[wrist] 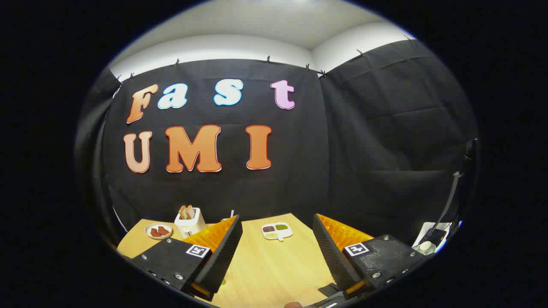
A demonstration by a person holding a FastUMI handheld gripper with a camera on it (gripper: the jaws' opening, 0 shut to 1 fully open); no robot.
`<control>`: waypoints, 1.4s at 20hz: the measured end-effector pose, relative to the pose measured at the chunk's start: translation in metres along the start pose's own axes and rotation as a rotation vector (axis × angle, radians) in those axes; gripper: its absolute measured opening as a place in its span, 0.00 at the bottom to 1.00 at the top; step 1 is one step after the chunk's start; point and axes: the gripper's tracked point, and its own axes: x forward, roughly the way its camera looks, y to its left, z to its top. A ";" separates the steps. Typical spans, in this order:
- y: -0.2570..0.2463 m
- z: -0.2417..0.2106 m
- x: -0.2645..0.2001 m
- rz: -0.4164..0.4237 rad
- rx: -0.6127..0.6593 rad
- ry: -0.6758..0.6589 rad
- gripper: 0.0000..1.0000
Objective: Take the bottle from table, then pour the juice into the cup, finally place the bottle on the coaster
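Note:
My gripper [277, 220] is open, and only bare wooden table [274, 269] lies between its two fingers. It is held a little above the table and points toward the back wall. A small brownish rounded thing [293, 304] peeks up close below the fingers; I cannot tell what it is. Beside it, by the base of the right finger, lies a dark flat piece [329, 291], mostly hidden. A thin white stick [232, 213] rises just behind the left fingertip.
Beyond the left finger stand a white toaster [190, 221] holding bread slices and a small plate [158, 231] of reddish food. A white divided dish [277, 231] of beans lies ahead between the fingers. A stand and a white object [426, 247] are off the table's right side.

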 end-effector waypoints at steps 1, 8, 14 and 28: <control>0.006 0.002 0.000 0.013 0.006 -0.006 0.98; 0.029 0.007 0.020 0.068 -0.025 -0.002 0.98; 0.055 -0.012 0.019 0.132 -0.048 0.035 0.99; 0.148 -0.108 0.007 0.355 -0.064 0.207 0.99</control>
